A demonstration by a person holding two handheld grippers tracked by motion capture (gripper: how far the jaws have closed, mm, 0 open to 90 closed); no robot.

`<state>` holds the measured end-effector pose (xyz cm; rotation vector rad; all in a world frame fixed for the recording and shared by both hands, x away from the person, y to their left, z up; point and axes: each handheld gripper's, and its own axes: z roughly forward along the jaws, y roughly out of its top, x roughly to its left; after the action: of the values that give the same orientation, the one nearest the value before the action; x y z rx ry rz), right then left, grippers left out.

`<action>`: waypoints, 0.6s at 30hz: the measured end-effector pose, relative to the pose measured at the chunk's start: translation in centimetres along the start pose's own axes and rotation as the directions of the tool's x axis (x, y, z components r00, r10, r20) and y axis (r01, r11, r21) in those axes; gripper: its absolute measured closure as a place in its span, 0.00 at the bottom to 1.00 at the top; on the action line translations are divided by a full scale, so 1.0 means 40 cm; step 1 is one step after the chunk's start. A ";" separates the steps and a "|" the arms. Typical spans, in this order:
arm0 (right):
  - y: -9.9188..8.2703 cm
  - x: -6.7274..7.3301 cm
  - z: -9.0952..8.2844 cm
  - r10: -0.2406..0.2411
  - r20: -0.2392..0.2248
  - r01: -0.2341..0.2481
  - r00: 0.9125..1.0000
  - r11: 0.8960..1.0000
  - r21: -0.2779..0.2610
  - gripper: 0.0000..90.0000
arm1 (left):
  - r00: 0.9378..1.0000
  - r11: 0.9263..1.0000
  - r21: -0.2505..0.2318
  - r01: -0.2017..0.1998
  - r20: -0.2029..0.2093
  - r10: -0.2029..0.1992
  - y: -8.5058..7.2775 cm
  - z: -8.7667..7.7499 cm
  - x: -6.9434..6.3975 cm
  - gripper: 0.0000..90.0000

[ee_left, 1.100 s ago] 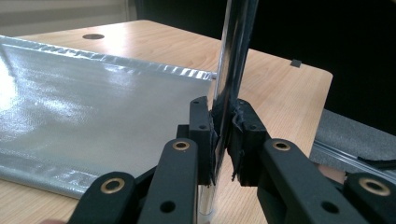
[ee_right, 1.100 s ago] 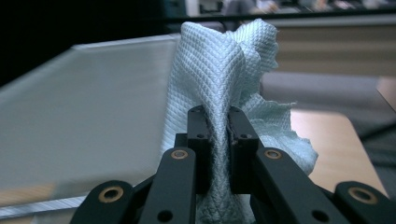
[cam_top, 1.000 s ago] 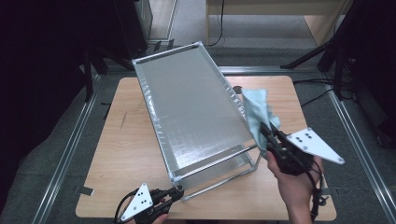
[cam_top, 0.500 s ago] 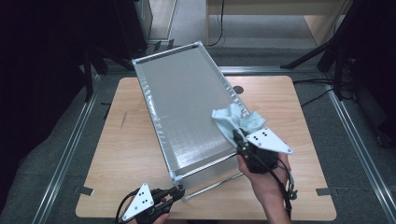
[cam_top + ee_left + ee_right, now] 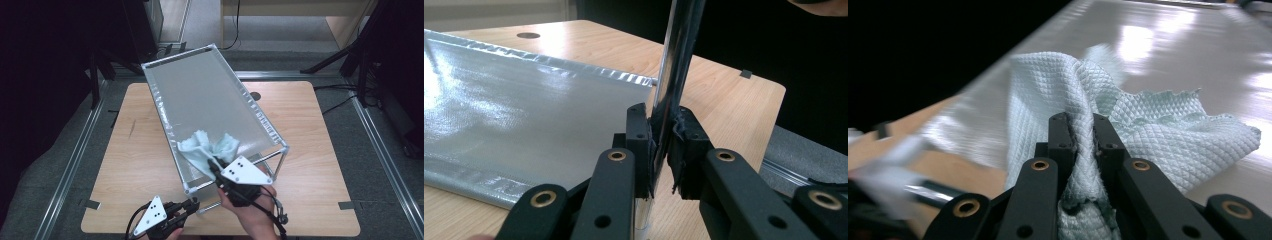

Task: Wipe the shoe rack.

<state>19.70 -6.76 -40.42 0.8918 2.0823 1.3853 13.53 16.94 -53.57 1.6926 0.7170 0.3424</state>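
My hand hides my right claw, pinching the pale cloth on the silver sheet; my left claw clamps the frame's chrome leg near the tabletop's front edge.

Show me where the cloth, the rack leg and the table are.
cloth (image 5: 1158, 130), right gripper view, quilted fold right of the jaws
rack leg (image 5: 676, 60), left gripper view, shiny shaft above the jaws
table (image 5: 310, 120), high view, bare wood

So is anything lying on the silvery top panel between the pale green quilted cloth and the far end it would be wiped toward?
Nothing visible does. The pale green quilted cloth, clamped in the right gripper, rests on the near end of the silvery top panel, and the panel beyond it looks bare.
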 end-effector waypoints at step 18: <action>-0.019 -0.122 -0.042 0.084 0.156 -0.083 0.984 0.996 -0.010 0.91 | 1.000 1.000 0.004 -0.015 -0.021 0.015 0.002 0.007 -0.008 0.90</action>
<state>21.60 -11.61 -40.34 1.0623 1.9437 1.3155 13.47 16.50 -53.51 1.7010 0.7211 0.3701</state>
